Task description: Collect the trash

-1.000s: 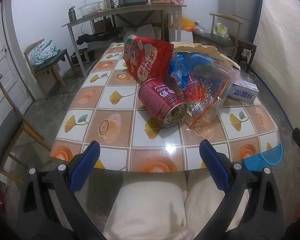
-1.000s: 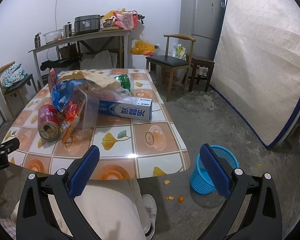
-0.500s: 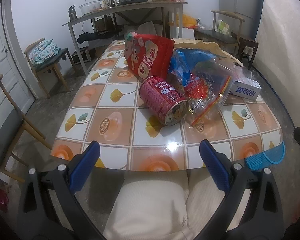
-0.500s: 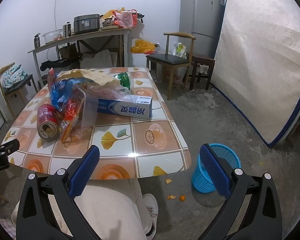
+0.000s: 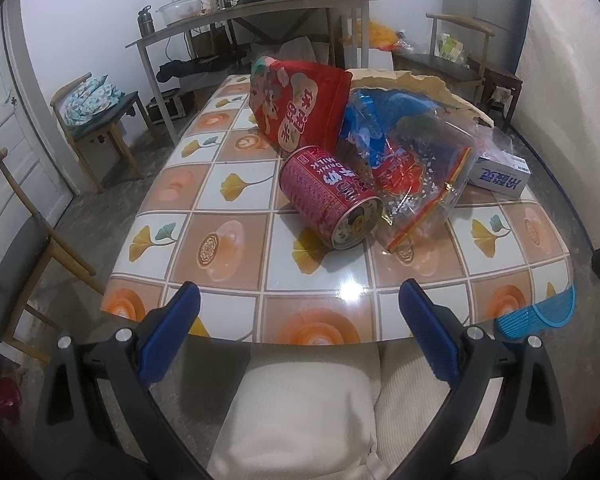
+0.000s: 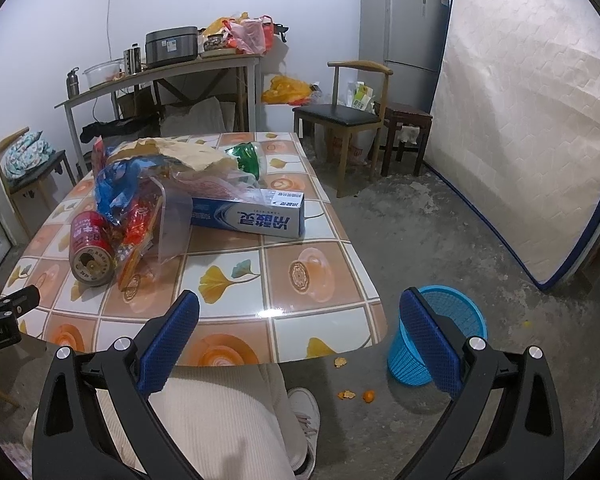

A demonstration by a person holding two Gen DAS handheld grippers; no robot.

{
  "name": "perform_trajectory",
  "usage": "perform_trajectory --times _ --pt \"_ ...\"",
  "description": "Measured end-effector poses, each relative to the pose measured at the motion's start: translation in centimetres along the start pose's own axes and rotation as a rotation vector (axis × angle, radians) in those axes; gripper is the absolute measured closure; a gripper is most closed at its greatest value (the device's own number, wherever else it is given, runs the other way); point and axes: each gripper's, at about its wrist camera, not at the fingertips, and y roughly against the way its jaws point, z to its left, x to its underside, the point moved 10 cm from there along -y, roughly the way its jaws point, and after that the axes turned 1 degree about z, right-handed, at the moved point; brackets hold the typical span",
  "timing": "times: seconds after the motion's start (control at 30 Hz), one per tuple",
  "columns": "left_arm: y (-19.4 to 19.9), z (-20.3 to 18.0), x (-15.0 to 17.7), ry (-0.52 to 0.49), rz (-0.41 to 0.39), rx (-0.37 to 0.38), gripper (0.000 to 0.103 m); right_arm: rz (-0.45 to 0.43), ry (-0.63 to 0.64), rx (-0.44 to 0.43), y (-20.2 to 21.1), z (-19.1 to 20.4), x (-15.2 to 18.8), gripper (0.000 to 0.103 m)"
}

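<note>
A heap of trash lies on the tiled table (image 5: 228,240): a red drink can (image 5: 328,196) on its side, a red snack bag (image 5: 296,108), a clear plastic bag (image 5: 416,184), blue wrapping (image 5: 376,120) and a blue-and-white box (image 5: 500,176). In the right wrist view the can (image 6: 90,248), the box (image 6: 252,216) and a green bottle (image 6: 248,156) show too. My left gripper (image 5: 299,328) hangs open at the table's near edge, short of the can. Over the near right corner my right gripper (image 6: 299,328) is open, holding nothing. A blue bin (image 6: 436,336) stands on the floor.
The person's cream-trousered legs (image 5: 300,412) sit under the near edge. Wooden chairs (image 5: 24,240) stand left, another chair (image 6: 340,116) behind. A mattress (image 6: 532,120) leans right, beside a fridge (image 6: 404,32). Orange peel scraps (image 6: 356,394) lie by the bin. A cluttered side table (image 5: 252,12) lines the back wall.
Both grippers have crept slightly forward toward the table, so the trash looks a little nearer. Their jaws stay equally wide and nothing on the table has moved.
</note>
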Motion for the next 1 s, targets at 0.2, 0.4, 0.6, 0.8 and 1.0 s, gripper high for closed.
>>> perform_trajectory --times 0.2,0.4,0.6,0.8,1.0 --pt "-1.1 -0.2 -0.4 0.028 0.024 0.098 0.008 0.002 -0.002 0.0 -1.2 0.3 -1.1 0.005" --pt "-1.7 0.9 -2.0 0.107 -0.013 0.22 0.008 -0.044 -0.013 -0.086 -2.5 3.2 -4.0 0.005" --pt "-1.1 2.8 -6.0 0.212 -0.169 0.373 0.008 -0.092 -0.002 -0.255 -3.3 8.0 -7.5 0.005" --pt "-4.0 2.3 -10.5 0.181 -0.136 0.518 0.008 0.015 -0.027 -0.361 -4.7 10.0 -10.8 0.005" --pt "-6.3 0.5 -10.7 -0.006 0.0 0.531 0.008 0.176 0.188 -0.557 -5.0 13.0 -13.5 0.005"
